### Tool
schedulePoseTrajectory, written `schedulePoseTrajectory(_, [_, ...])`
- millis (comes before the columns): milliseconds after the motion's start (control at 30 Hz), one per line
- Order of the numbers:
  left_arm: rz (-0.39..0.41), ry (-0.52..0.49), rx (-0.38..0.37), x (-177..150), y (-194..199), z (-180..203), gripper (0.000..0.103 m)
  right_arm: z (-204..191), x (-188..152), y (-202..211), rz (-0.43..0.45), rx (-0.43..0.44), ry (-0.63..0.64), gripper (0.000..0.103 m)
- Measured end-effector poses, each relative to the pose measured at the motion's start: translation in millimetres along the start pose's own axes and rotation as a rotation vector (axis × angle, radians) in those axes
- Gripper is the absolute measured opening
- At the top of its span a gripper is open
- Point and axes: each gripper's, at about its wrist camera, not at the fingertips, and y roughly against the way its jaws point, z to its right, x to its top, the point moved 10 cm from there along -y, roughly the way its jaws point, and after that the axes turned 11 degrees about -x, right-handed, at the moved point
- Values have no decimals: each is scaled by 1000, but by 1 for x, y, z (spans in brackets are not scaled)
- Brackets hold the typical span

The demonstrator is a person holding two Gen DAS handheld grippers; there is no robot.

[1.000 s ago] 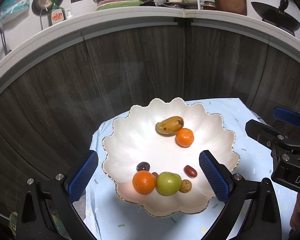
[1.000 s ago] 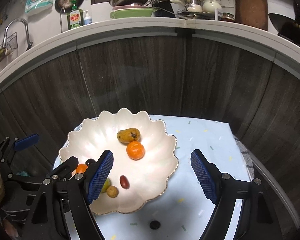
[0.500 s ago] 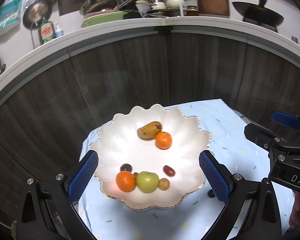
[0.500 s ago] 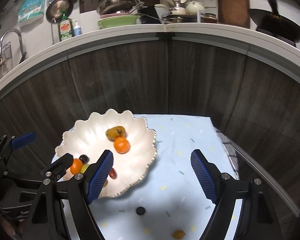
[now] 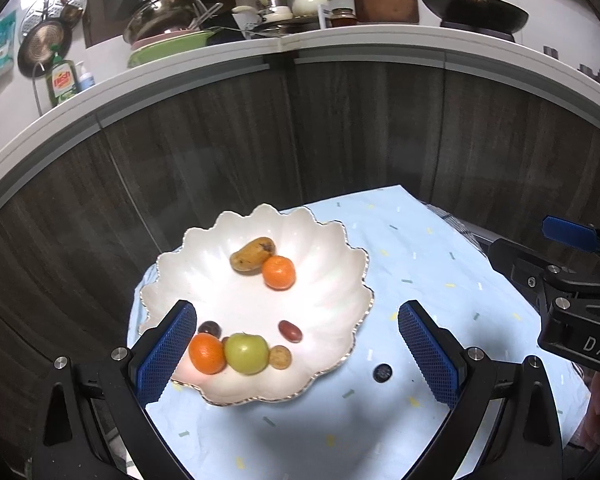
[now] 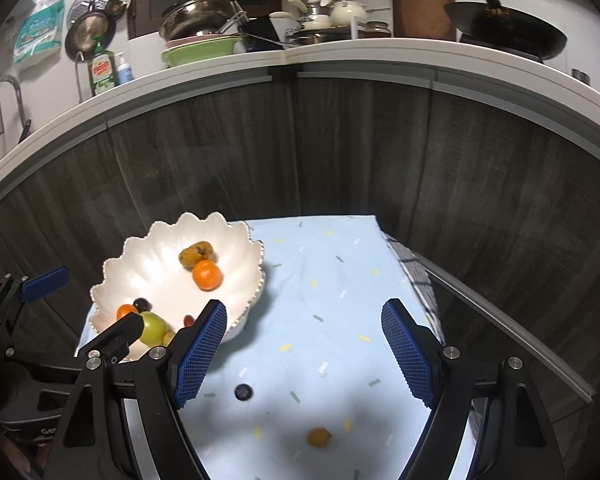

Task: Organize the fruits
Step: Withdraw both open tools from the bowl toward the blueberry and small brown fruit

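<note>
Two grippers, left (image 5: 296,350) and right (image 6: 304,354), gape wide, empty. Bowl (image 6: 156,256) of fruit sits centre-left; a grape (image 6: 243,392) and small orange fruit (image 6: 319,437) lie low on the cloth (image 6: 340,280).

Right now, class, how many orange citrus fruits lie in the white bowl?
2. One orange citrus fruit sits toward the far side, touching the yellow-brown fruit. The other sits at the near rim, against the green fruit. More could hide behind the jaws.
</note>
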Motion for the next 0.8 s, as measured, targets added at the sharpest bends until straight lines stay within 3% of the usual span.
schedulePoseTrajectory(800, [-81, -72, -95, -59, -38, 44, 103, 47, -71, -13, -81, -130, -52, 80])
